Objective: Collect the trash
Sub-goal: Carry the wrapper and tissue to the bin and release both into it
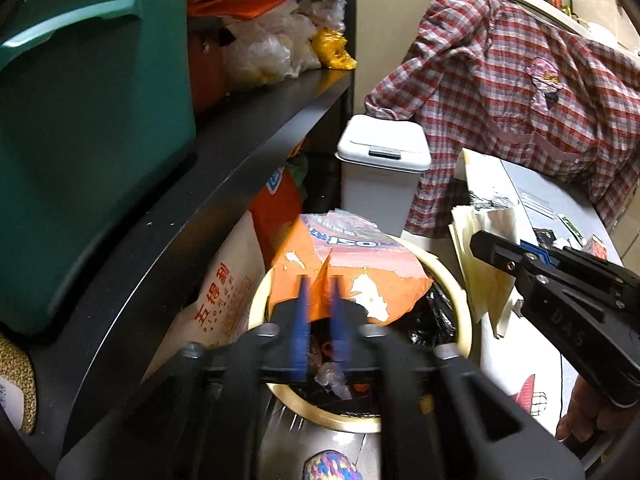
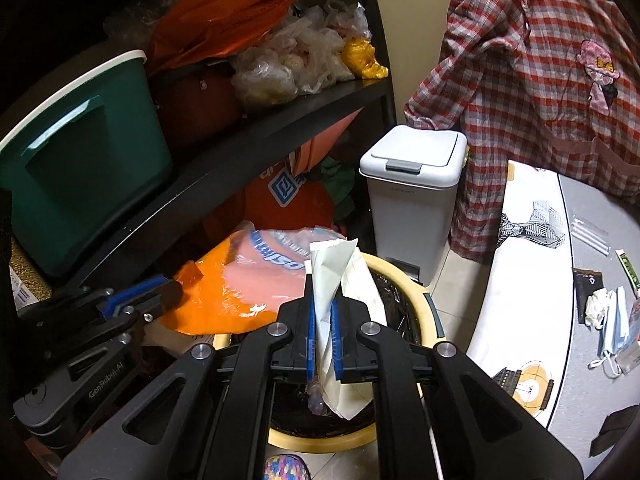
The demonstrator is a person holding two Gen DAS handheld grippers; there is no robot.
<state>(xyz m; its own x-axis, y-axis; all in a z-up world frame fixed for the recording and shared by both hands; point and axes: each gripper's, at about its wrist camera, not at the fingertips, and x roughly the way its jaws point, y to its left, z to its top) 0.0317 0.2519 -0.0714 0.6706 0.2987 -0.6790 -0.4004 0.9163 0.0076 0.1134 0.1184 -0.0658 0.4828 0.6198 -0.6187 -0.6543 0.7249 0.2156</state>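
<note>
A round bin with a cream rim (image 1: 460, 292) (image 2: 424, 304) and a black liner stands on the floor below both grippers. An orange plastic bag (image 1: 360, 276) (image 2: 224, 292) lies across its far rim. My left gripper (image 1: 320, 282) (image 2: 156, 290) hangs over the bin, its blue fingers apart; a fold of the orange bag stands between the tips, unpressed. My right gripper (image 2: 324, 280) (image 1: 486, 250) is shut on a crumpled cream paper wrapper (image 2: 344, 268) (image 1: 476, 280), held above the bin's opening.
A white pedal bin (image 1: 380, 176) (image 2: 412, 200) stands behind. A black shelf (image 1: 240, 132) at left carries a green tub (image 1: 92, 120) and plastic bags. A plaid shirt (image 2: 540, 80) hangs at right over a white table (image 2: 520, 280) bearing masks and wrappers (image 2: 612, 328).
</note>
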